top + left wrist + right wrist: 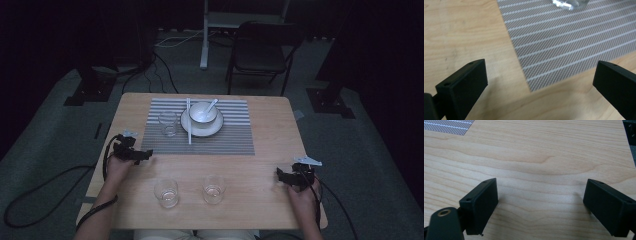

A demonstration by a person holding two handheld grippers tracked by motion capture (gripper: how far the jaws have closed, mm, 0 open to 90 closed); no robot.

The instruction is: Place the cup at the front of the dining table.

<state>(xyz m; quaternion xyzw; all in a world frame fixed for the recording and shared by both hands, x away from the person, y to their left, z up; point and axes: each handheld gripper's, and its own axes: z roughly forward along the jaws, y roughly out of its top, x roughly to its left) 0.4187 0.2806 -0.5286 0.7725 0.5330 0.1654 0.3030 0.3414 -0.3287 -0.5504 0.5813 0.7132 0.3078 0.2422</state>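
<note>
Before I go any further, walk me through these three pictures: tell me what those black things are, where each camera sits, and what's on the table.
There is no robot here. A person sits at a wooden table and holds a hand tool with two black jaws in each hand: the left gripper and the right gripper.

The high view looks down from above the person's side. The other two pictures come from cameras riding on each gripper, looking along its jaws.

On the table lies a striped placemat. On it stand a glass and a white plate carrying a bowl with a spoon; chopsticks lie across the plate's edge. Two more glasses, one and another, stand nearer the person.

Both grippers are open and hold nothing.
</note>
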